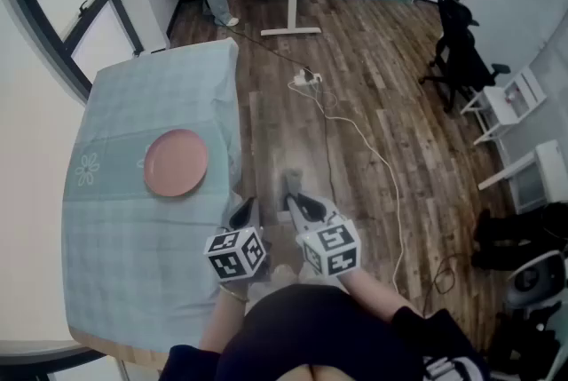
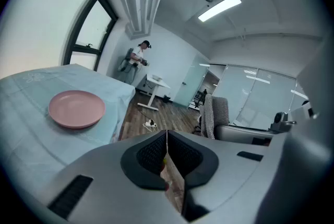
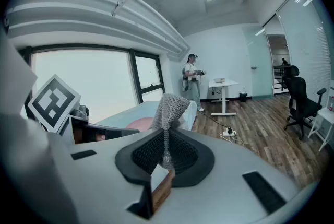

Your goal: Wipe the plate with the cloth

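Pinched in the closed right tool (image 3: 166,154), the cloth (image 3: 169,108) stands bunched above the jaws, a grey knit held by one end so that the loose part can be pressed down for wiping. Well apart from it, the plate (image 1: 176,162) lies pink and bare on the desk (image 1: 133,237), ahead and to the left, not yet touched. Beside the right one, the left tool (image 2: 167,151) is closed on nothing, probably kept free to steady the plate.

A coarse grey knitted cloth (image 3: 169,108) hangs between the black ribbed pads (image 3: 148,154) of the matt grey plastic right tool (image 3: 166,144), while the smooth, matt pink plate (image 1: 176,162) at centre left lies on the cloth-covered bench (image 1: 133,255) beside a wood-plank floor (image 1: 373,104).
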